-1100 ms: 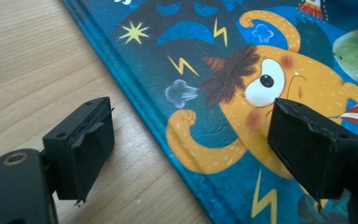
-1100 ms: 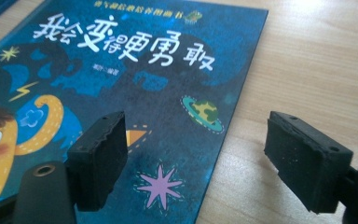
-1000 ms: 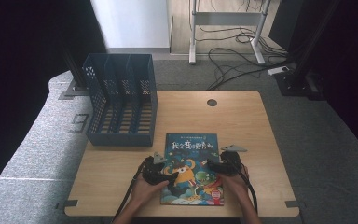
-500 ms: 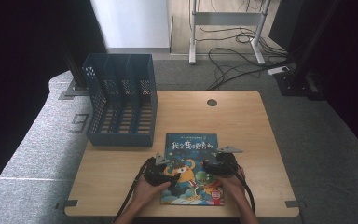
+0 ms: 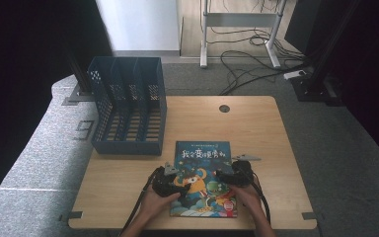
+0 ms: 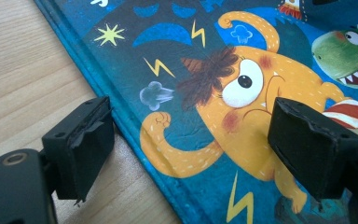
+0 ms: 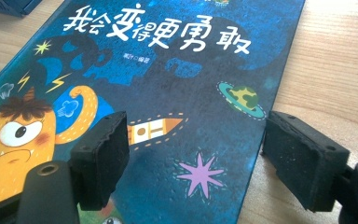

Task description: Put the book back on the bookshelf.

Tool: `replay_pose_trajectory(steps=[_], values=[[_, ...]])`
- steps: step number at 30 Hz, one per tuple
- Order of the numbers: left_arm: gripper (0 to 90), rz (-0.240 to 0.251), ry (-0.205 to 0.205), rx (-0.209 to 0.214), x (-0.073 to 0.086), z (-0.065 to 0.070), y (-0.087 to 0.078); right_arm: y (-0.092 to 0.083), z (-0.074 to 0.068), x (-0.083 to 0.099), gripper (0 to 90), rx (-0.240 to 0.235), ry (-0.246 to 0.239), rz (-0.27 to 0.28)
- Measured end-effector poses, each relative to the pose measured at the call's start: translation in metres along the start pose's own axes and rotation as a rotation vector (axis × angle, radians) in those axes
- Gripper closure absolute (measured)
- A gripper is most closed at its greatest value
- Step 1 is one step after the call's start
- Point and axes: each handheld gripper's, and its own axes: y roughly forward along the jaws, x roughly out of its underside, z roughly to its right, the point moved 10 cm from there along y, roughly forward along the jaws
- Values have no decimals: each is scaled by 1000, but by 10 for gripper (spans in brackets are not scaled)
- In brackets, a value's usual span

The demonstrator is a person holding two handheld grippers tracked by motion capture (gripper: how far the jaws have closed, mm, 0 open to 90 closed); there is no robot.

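Two tools: left tool [image 5: 173, 178] and right tool [image 5: 225, 177] spread, straddling the book's [image 5: 203, 163] side edges.
Book: flat near the surface's [image 5: 256, 123] front edge, ready for lifting.

One picture book [image 5: 203, 177] lies near the desk's [image 5: 256, 128] front edge. One blue file rack [image 5: 128, 106] stands at the back left corner — three slots in it. Two grippers — left gripper [image 5: 170, 178], right gripper [image 5: 233, 175]. One cable hole [image 5: 224, 108].
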Motion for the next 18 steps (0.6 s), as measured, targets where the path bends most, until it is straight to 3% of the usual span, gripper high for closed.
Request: replay_pose_trajectory(steps=[12, 18], values=[[147, -7, 5, 6, 2, 1, -2, -3, -1, 3, 228, -5, 11, -32], [146, -4, 5, 9, 2, 1, -2, -7, 0, 1, 243, -60, 75, -23]])
